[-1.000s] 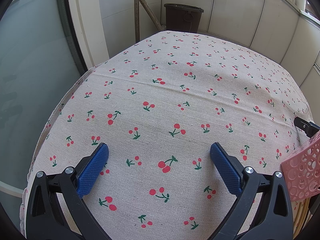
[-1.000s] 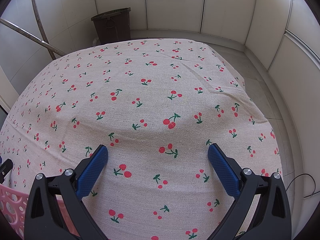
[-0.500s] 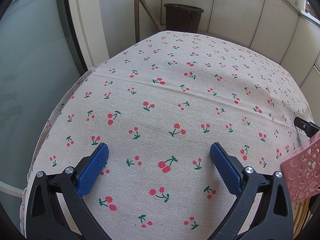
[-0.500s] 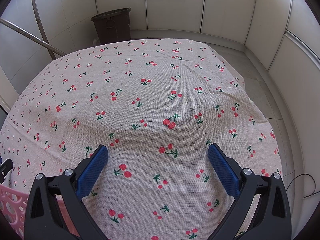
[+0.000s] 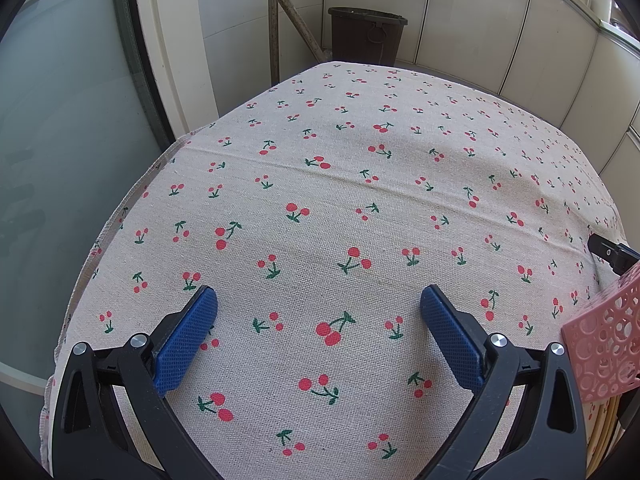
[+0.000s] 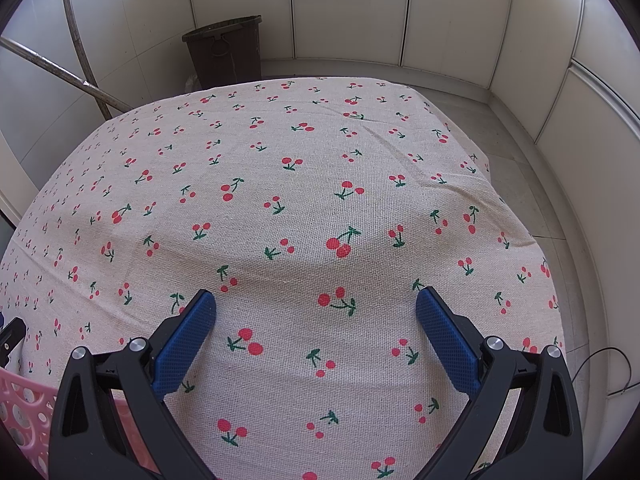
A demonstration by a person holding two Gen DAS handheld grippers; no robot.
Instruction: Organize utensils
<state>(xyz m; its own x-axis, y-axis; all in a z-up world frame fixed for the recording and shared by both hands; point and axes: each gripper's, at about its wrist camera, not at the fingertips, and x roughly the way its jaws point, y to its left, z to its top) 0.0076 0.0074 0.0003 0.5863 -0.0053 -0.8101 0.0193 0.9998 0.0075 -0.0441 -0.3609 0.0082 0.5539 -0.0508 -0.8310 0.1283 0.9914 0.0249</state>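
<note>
My left gripper [image 5: 318,312] hovers open over the cherry-print tablecloth [image 5: 360,184], nothing between its blue pads. A pink perforated basket [image 5: 604,344] stands at the right edge of the left wrist view, with pale stick-like utensils [image 5: 600,436] showing just below it. The tip of the other gripper [image 5: 612,254] peeks in behind the basket. My right gripper [image 6: 316,312] is also open and empty above the cloth. In the right wrist view the same pink basket [image 6: 24,404] sits at the lower left corner.
A dark brown bin [image 5: 366,34] stands on the floor beyond the table's far edge, also seen as the bin [image 6: 224,54] from the right. Metal poles [image 5: 288,4] lean by the wall. A glass door [image 5: 60,140] borders the table's left side. A thin cable [image 6: 604,372] lies on the floor at right.
</note>
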